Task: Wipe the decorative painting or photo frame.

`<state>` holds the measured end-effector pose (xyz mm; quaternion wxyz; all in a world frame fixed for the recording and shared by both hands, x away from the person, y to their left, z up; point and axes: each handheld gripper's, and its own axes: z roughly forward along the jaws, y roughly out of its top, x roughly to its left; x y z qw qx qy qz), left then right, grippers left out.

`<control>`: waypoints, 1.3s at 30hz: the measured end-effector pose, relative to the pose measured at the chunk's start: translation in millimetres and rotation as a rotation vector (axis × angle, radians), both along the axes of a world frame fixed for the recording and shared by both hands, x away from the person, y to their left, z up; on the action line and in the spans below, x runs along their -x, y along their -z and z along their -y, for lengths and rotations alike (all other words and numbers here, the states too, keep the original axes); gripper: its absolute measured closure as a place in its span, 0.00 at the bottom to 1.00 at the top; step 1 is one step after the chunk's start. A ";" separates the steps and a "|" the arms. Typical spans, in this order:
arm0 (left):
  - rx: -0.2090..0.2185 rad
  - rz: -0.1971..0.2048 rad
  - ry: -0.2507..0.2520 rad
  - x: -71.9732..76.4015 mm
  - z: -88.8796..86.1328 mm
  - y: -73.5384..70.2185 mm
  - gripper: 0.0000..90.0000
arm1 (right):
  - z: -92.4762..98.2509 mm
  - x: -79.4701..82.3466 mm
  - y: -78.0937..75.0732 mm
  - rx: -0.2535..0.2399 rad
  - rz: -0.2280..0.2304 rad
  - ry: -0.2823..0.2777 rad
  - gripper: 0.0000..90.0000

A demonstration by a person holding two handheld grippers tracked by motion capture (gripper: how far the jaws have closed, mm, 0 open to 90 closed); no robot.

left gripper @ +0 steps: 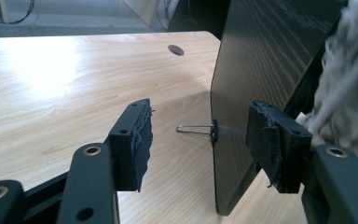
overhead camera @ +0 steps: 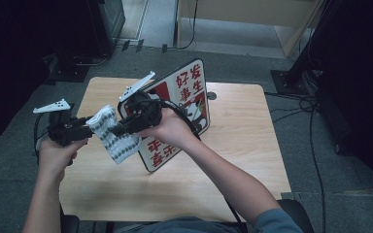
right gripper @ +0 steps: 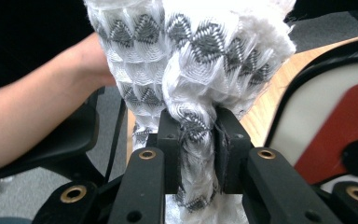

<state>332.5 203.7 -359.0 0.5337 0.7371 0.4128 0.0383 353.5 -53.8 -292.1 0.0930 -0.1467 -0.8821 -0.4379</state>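
The white cloth with grey zigzag weave hung above the light wooden desk, at about nine o'clock from the upright board printed with red characters. It looked soft, light and floppy, likely to sag and slip unless pinched on a gathered fold, not a loose edge. The right hand-held gripper had its jaws closed tight on a bunched twist of that cloth, the rest spilling up past twelve o'clock. The left hand-held gripper stood wide open and empty, the cloth at its three o'clock beside the right jaw, the board's dark back with a small metal binder clip ahead between the jaws.
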 end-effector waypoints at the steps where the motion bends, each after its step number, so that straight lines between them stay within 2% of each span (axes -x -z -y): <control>1: -0.002 0.001 0.001 0.1 -0.2 0.0 0.46 | 0.3 -1.4 -1.1 -0.003 -0.002 0.006 0.84; 5: -0.005 0.001 -0.004 0.2 -2.0 0.1 0.46 | 2.7 -4.3 -2.1 -0.003 -0.022 0.023 0.84; 18: -0.009 0.005 -0.009 0.9 -2.5 -0.3 0.46 | 14.8 -6.8 -3.7 -0.006 -0.025 0.051 0.84; 39: -0.018 0.010 -0.006 1.0 -2.7 0.6 0.46 | 20.3 -5.0 15.3 0.017 -0.046 0.051 0.84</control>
